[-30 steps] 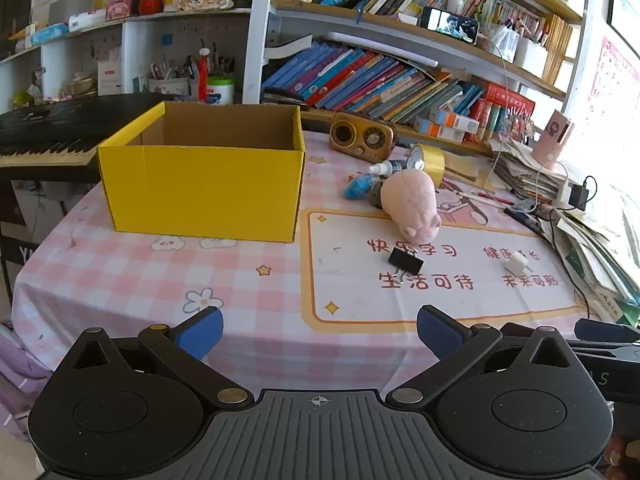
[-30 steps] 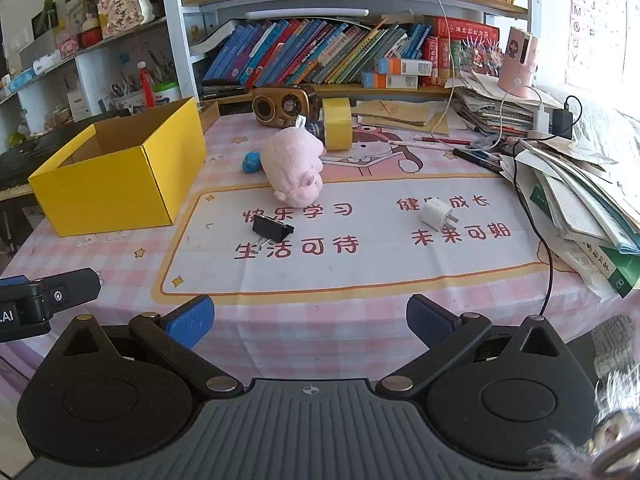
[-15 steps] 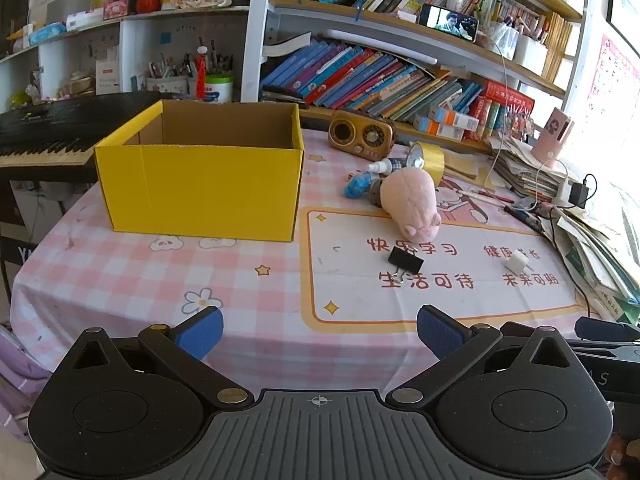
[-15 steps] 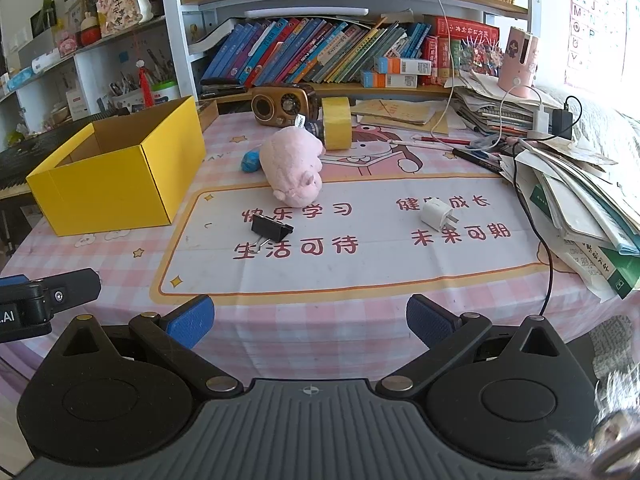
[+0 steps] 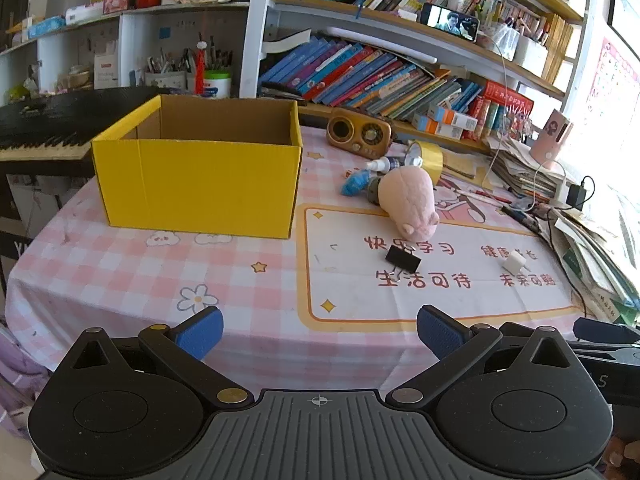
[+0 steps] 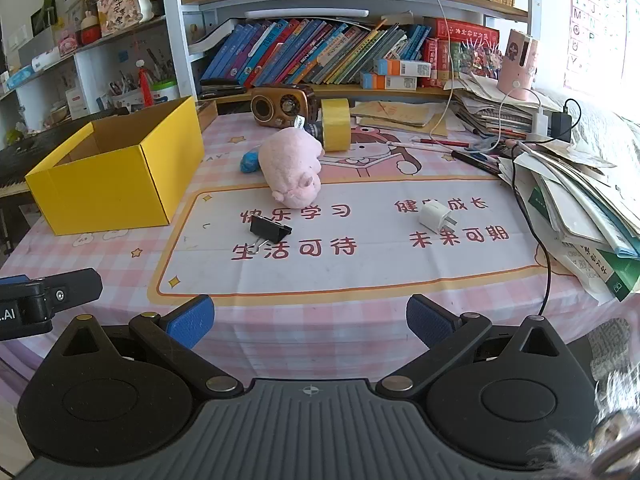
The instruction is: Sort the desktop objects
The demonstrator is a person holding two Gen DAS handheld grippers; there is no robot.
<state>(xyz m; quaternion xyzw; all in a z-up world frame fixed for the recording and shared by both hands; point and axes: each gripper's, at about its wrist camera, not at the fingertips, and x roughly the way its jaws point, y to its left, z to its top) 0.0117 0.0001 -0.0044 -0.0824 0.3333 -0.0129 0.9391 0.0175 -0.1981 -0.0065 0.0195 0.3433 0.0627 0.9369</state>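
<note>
An open yellow box [image 5: 200, 184] [image 6: 116, 184] stands at the table's left. A pink plush pig [image 5: 410, 200] [image 6: 292, 172], a black binder clip [image 5: 402, 259] [image 6: 269, 229] and a white charger plug [image 5: 515, 262] [image 6: 434, 216] lie on the mat. A blue object [image 5: 355, 181] [image 6: 250, 161], a small bottle [image 5: 382, 164] and a yellow tape roll [image 5: 428, 156] [image 6: 336, 124] sit behind the pig. My left gripper [image 5: 318, 332] and right gripper [image 6: 310, 318] are open and empty at the near table edge.
A brown radio [image 5: 359, 133] [image 6: 285, 105] stands before the bookshelf. Papers and books [image 6: 576, 200] pile up on the right with cables and pens. A keyboard piano [image 5: 36, 128] lies left of the box. The left gripper's side [image 6: 44, 296] shows in the right wrist view.
Both grippers have edged slightly forward and up; the table objects have not moved. Both grippers stay open.
</note>
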